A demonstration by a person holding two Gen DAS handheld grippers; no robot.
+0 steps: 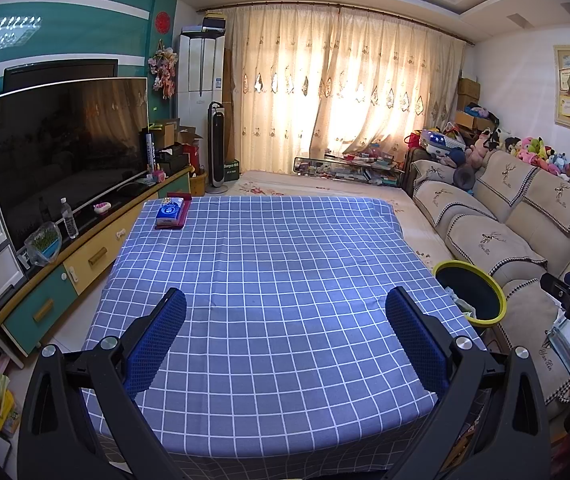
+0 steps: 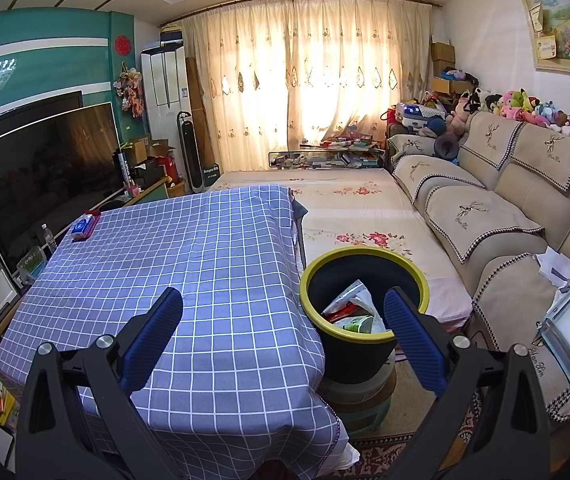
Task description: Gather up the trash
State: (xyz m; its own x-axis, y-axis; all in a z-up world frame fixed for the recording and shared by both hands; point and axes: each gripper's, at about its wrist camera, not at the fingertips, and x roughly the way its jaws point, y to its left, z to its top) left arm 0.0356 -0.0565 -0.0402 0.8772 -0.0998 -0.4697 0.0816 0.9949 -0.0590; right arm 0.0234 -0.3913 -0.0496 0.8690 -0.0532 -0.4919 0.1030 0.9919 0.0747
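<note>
Checked bench (image 1: 269,280) bare except tissue pack (image 1: 169,212) at 11 o'clock. Bin (image 2: 365,280) upright, wrappers (image 2: 351,312) inside. Left tongs (image 1: 285,336) and right tongs (image 2: 283,336) gape wide, empty.

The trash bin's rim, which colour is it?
Yellow-green, around a black bin; the right wrist view shows it best.

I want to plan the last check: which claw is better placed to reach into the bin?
Right. The right claw hangs open beside the bin, wrappers visible inside. The left claw faces the checkered tablecloth.
</note>
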